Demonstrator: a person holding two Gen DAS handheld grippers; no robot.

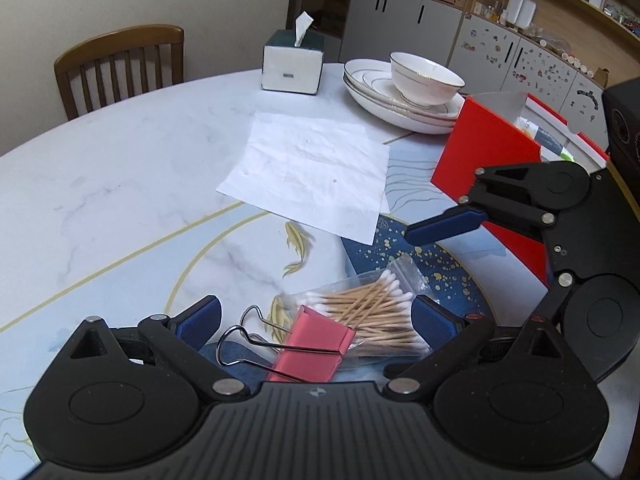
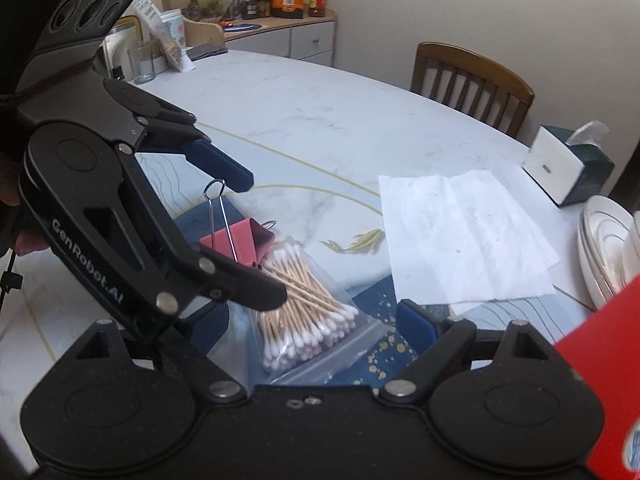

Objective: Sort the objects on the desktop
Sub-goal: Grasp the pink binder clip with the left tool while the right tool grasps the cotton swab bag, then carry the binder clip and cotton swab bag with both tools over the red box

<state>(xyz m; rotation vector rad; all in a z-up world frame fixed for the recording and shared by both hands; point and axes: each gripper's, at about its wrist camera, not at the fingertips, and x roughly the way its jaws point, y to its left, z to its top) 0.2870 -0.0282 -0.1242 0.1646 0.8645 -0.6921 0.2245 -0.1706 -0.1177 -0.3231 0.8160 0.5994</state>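
A pink binder clip (image 1: 312, 344) (image 2: 240, 244) with wire handles lies on the table beside a clear bag of cotton swabs (image 1: 372, 316) (image 2: 308, 312). My left gripper (image 1: 316, 312) (image 2: 260, 236) is open, with its fingers on either side of the clip and the near end of the bag. My right gripper (image 2: 316, 320) (image 1: 398, 303) comes in from the right. It is open too, its fingers to either side of the swab bag. Neither gripper presses on anything. An open red box (image 1: 492, 160) (image 2: 600, 380) stands just right of both.
A flat white paper napkin (image 1: 312, 168) (image 2: 460, 236) lies mid-table. Behind it are a tissue box (image 1: 292, 64) (image 2: 568, 168) and stacked plates with a bowl (image 1: 400, 96) (image 2: 604, 248). A wooden chair (image 1: 120, 64) (image 2: 472, 80) stands at the round marble table (image 1: 120, 184).
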